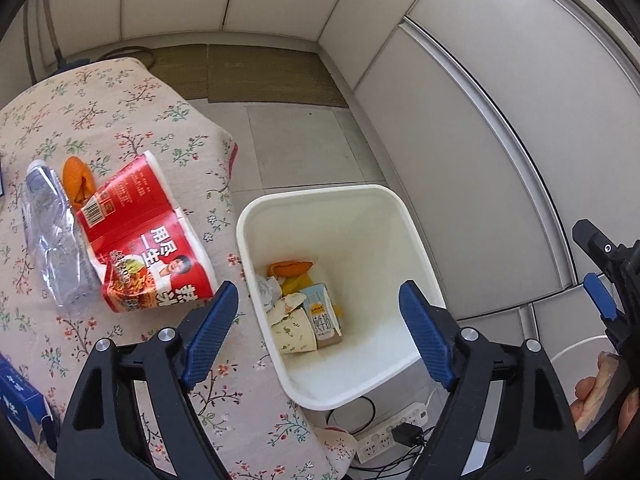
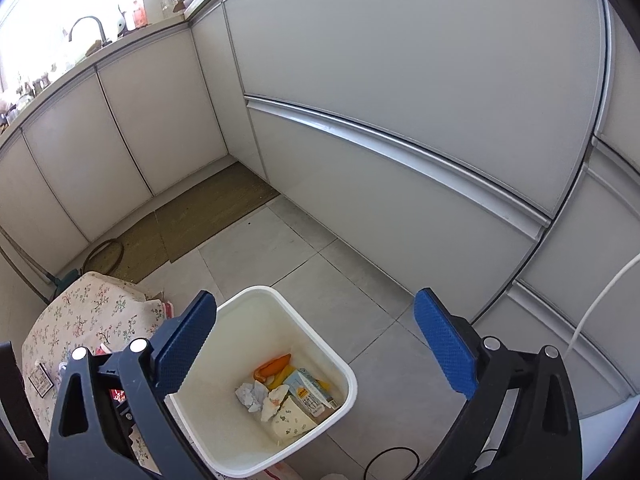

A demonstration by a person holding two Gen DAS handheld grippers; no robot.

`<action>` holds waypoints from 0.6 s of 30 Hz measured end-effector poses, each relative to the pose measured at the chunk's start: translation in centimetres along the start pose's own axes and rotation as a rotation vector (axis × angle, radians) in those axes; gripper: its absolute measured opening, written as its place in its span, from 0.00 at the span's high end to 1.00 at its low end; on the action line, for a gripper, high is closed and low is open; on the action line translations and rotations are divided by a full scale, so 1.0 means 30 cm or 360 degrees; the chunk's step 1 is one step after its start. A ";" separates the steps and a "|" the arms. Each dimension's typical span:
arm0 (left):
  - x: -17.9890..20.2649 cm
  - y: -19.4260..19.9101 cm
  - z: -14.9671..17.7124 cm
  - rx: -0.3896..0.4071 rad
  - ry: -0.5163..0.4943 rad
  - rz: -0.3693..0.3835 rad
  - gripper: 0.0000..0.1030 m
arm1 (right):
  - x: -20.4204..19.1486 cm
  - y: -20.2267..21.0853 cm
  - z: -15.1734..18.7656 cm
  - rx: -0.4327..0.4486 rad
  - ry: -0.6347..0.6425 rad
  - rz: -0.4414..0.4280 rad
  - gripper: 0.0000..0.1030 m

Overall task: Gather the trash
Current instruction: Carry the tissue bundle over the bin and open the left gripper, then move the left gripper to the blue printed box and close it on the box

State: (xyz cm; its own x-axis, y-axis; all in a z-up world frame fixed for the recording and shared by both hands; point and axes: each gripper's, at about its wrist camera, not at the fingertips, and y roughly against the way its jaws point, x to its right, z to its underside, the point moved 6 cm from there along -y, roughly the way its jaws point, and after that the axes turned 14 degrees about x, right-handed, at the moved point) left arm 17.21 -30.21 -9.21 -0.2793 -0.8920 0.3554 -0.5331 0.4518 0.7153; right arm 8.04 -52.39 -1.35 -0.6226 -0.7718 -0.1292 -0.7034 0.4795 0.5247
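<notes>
Trash bin point(image 1: 394, 216) stands beside the bench point(image 1: 132, 128), holding a milk carton point(image 1: 322, 314). Left tongs point(image 1: 318, 334) and right tongs point(image 2: 316, 344) gape wide, empty; noodle wrapper point(image 1: 144, 236) and bottle point(image 1: 52, 236) lie on the bench.

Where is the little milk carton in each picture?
Left wrist view: the milk carton lies at the bottom of the white bin, lower middle, beside a flowered paper cup.
Right wrist view: the same carton is in the bin, low and centre.
Shared landmark: the orange peel lying just past the carton in both views.
</notes>
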 end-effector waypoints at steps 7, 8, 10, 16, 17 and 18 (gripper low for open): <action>-0.139 0.125 0.019 0.0107 0.0130 -0.0173 0.11 | -0.154 0.015 0.061 -0.0051 0.0205 -0.0113 0.06; -0.170 0.152 0.024 0.0127 0.0156 -0.0208 0.10 | -0.180 0.023 0.069 -0.0051 0.0227 -0.0138 0.06; -0.230 0.204 0.032 0.0160 0.0205 -0.0269 0.09 | -0.230 0.036 0.086 -0.0058 0.0263 -0.0191 0.06; -0.431 0.381 0.085 0.0259 0.0274 -0.0518 0.07 | -0.413 0.084 0.158 -0.0102 0.0398 -0.0380 0.07; -0.472 0.417 0.098 0.0281 0.0303 -0.0556 0.07 | -0.444 0.095 0.171 -0.0106 0.0422 -0.0411 0.06; -0.513 0.448 0.106 0.0295 0.0337 -0.0590 0.07 | -0.479 0.106 0.183 -0.0108 0.0448 -0.0446 0.06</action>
State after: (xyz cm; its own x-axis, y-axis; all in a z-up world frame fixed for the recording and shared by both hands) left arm 11.80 -10.37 -6.98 0.1160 -0.9676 0.2244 -0.7054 0.0788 0.7045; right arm 12.87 -37.49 -2.44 -0.2850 -0.9575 -0.0444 -0.8023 0.2129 0.5576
